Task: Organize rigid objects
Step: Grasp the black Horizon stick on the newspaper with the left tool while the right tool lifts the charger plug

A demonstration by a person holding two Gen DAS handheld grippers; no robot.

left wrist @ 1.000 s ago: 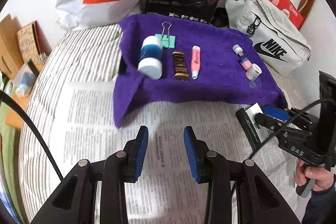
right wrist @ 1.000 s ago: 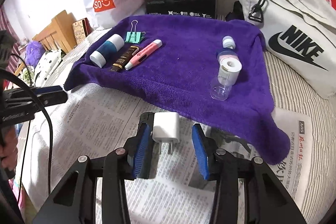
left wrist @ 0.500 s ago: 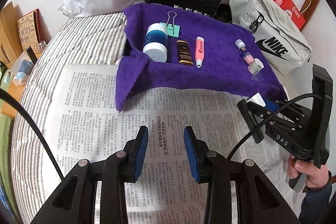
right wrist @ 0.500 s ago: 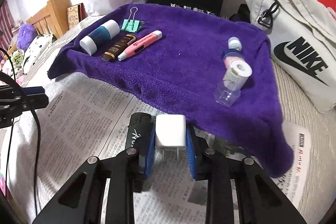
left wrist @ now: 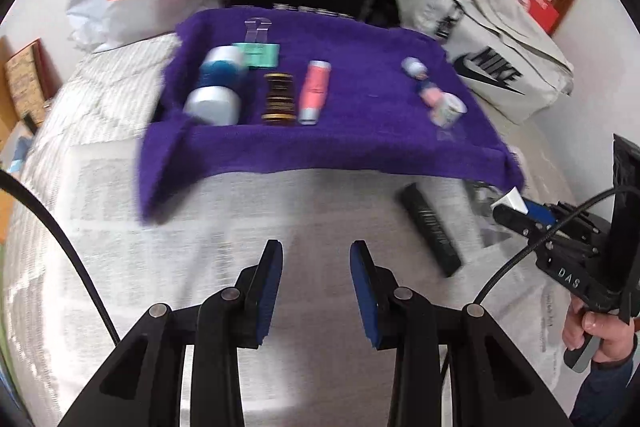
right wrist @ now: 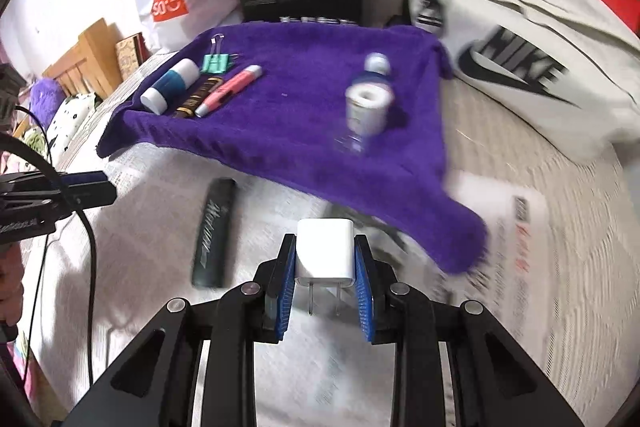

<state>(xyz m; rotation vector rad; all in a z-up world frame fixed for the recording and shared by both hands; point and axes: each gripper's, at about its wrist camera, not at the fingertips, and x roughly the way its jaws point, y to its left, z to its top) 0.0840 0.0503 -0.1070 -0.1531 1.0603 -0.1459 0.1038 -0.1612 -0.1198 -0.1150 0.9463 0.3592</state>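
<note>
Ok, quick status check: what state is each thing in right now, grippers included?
right gripper: shut on the charger.
white charger: gripped, prongs pointing back toward the camera.
left gripper: open, holding nothing.
black tube: lying flat on the newspaper, off the towel.
purple towel: spread out, near corner hanging over.
blue-and-white bottle: lying on its side.
pink pen: lying down, capped.
green binder clip: flat on the towel.

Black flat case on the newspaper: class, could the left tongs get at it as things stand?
Probably yes. The left tongs are open and empty, the black case lies bare on the newspaper, and nothing sits between them.
</note>
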